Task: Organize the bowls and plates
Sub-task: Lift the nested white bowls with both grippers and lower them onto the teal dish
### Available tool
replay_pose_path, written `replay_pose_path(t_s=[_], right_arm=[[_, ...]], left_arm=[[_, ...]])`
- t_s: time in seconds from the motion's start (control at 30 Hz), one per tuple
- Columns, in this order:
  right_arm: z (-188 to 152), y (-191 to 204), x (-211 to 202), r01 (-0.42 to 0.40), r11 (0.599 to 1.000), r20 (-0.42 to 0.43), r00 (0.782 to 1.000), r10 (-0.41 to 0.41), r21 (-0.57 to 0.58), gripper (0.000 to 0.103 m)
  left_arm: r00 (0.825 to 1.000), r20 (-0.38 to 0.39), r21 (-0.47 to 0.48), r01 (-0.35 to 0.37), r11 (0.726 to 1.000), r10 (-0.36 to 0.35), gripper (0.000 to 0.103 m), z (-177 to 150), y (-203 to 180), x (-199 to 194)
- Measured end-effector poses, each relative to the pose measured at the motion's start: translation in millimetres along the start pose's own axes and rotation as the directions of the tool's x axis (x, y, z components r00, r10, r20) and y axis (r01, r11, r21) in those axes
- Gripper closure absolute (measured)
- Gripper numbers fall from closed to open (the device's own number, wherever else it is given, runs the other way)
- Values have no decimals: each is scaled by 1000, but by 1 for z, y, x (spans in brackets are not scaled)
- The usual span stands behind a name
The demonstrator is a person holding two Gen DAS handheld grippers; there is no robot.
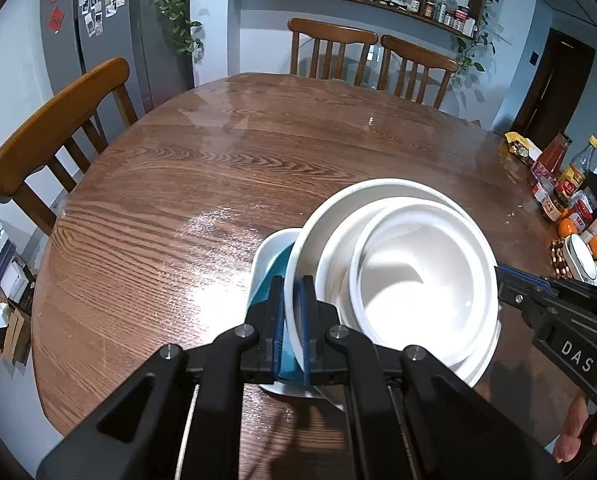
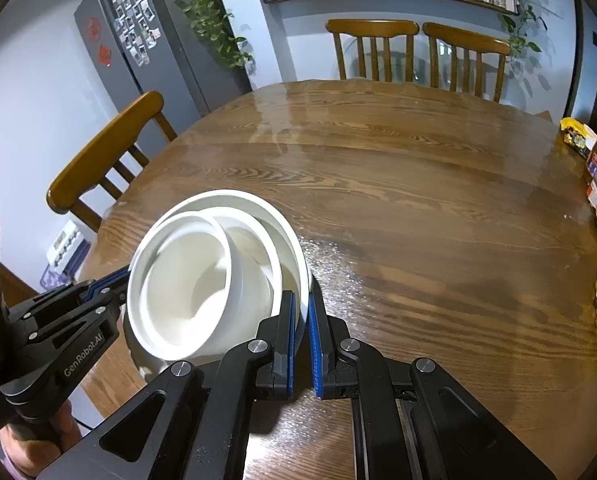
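Above the near edge of the round wooden table (image 1: 218,152), both grippers carry one nested stack of white dishes. The left gripper (image 1: 292,300) has its jaws closed tight on the left rim of the big bowl (image 1: 338,208). The right gripper (image 2: 301,312) has its jaws nearly closed on the opposite rim of the same bowl, with the thin edge between the blue pads. Inside the big bowl sit a middle bowl (image 1: 474,248) and a small bowl (image 1: 414,280), both tilted and leaning toward one side. In the left view, a blue dish with a white edge (image 1: 272,252) shows under the stack; whether it is lifted with the stack or lies on the table, I cannot tell.

I judge that the step in hand is the transport of the collected stack to its place. The far part of the table is free, while bottles and jars (image 1: 558,176) stand at the right edge. The next move calls for both hands to travel together at the same height, because the inner bowls are loose and can slide. Then the stack must come down flat before the jaws open.
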State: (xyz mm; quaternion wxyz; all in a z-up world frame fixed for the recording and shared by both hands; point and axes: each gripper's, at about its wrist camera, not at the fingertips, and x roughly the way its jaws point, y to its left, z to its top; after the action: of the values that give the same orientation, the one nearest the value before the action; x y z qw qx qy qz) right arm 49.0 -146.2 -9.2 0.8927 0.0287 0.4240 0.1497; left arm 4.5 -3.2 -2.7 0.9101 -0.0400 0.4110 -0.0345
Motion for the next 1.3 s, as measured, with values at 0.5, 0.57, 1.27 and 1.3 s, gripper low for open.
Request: replay_pose_path(t_s=[0.5, 0.57, 1.27, 1.3], right_arm=[[2, 14, 16, -6, 1000, -45, 999, 5, -16, 92], [4, 14, 18, -5, 1000, -52, 999, 4, -18, 92], [22, 7, 57, 32, 999, -166, 986, -26, 37, 92], [24, 6, 59, 32, 999, -168, 985, -25, 41, 92]], left_arm=[[999, -46, -23, -13, 1000, 11, 101, -3, 20, 9], [999, -50, -23, -14, 1000, 13, 101, -3, 22, 10], [991, -119, 23, -51, 998, 53, 101, 13, 21, 42], [992, -116, 24, -53, 998, 55, 101, 15, 20, 43]])
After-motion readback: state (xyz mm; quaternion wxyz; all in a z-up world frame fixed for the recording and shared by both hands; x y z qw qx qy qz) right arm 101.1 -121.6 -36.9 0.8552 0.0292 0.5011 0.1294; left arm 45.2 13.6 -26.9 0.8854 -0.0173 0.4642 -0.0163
